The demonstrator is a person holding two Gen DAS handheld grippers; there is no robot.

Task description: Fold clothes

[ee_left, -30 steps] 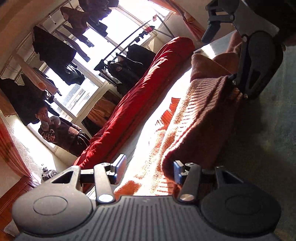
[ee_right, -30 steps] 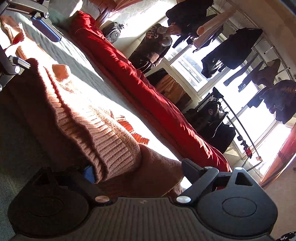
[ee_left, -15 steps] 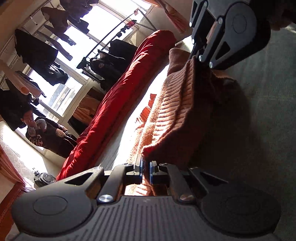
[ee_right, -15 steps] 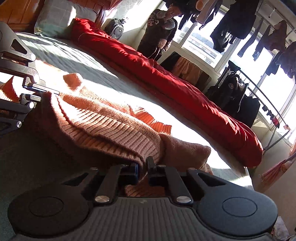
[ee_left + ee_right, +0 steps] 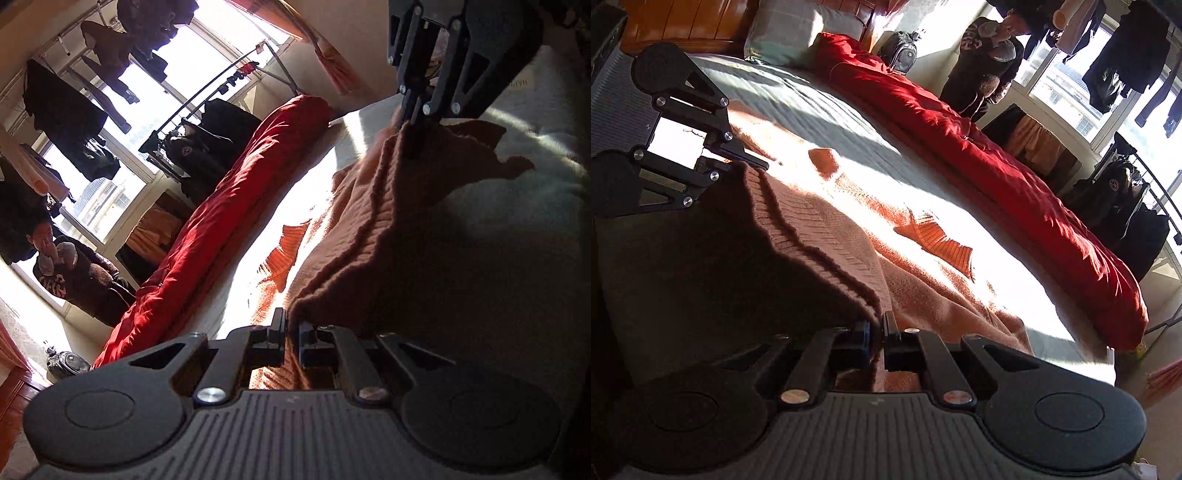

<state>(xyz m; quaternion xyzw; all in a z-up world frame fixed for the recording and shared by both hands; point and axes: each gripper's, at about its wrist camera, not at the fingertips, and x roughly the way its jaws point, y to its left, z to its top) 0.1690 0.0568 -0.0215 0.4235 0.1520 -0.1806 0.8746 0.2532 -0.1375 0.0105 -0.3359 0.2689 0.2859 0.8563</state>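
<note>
Sweater edge pinched by left gripper and right gripper, fingers clamped on knit.

The sweater's near side is lost in dark shadow.

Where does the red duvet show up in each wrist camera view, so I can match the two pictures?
Left wrist view: the red duvet runs diagonally from lower left to upper centre, along the bed's far edge.
Right wrist view: the red duvet runs from upper centre down to the right edge.
Shared landmark: the orange knitted sweater spread beside it.
</note>
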